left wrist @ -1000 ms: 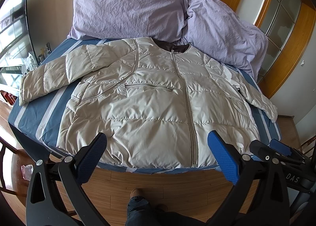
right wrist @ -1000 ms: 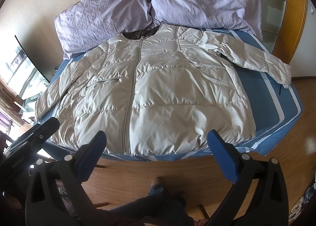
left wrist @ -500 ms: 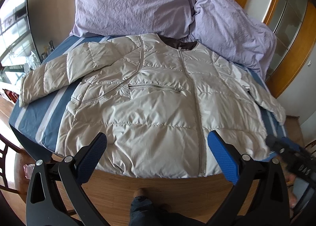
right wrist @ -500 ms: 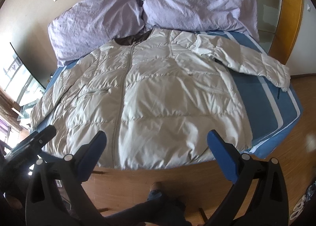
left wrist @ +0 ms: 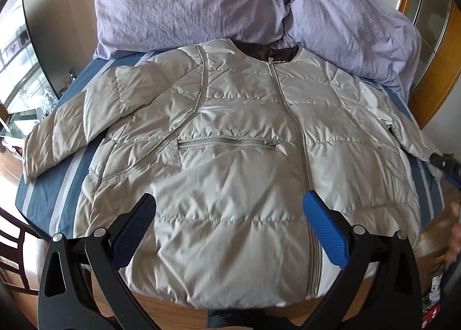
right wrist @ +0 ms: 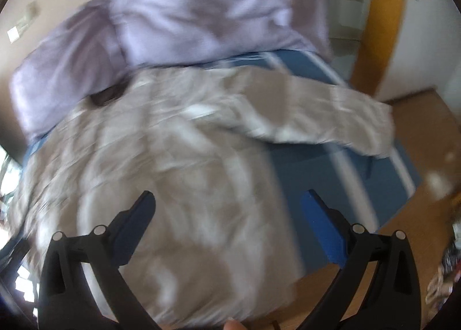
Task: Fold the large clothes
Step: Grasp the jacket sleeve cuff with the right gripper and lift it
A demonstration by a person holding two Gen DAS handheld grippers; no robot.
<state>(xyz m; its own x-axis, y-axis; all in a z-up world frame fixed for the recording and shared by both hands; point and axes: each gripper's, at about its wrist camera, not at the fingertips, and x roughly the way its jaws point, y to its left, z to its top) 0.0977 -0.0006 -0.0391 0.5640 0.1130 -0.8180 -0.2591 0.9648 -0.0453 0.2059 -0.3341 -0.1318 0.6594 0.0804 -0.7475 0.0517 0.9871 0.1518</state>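
A large light-grey puffer jacket lies flat, front up and zipped, on the bed with both sleeves spread out. My left gripper is open and empty, above the jacket's lower front near the hem. My right gripper is open and empty above the jacket's lower right part; this view is blurred by motion. The right sleeve stretches across the blue sheet. The right gripper's tip also shows at the right edge of the left wrist view, near the sleeve cuff.
The bed has a blue sheet with pale stripes. Two lilac pillows lie at the head, behind the collar. A wooden frame stands right of the bed. Wood floor lies beside and below the bed's foot.
Both grippers have moved forward over the jacket, which now fills more of each view. The right gripper has swung toward the right sleeve side and its view has become blurred.
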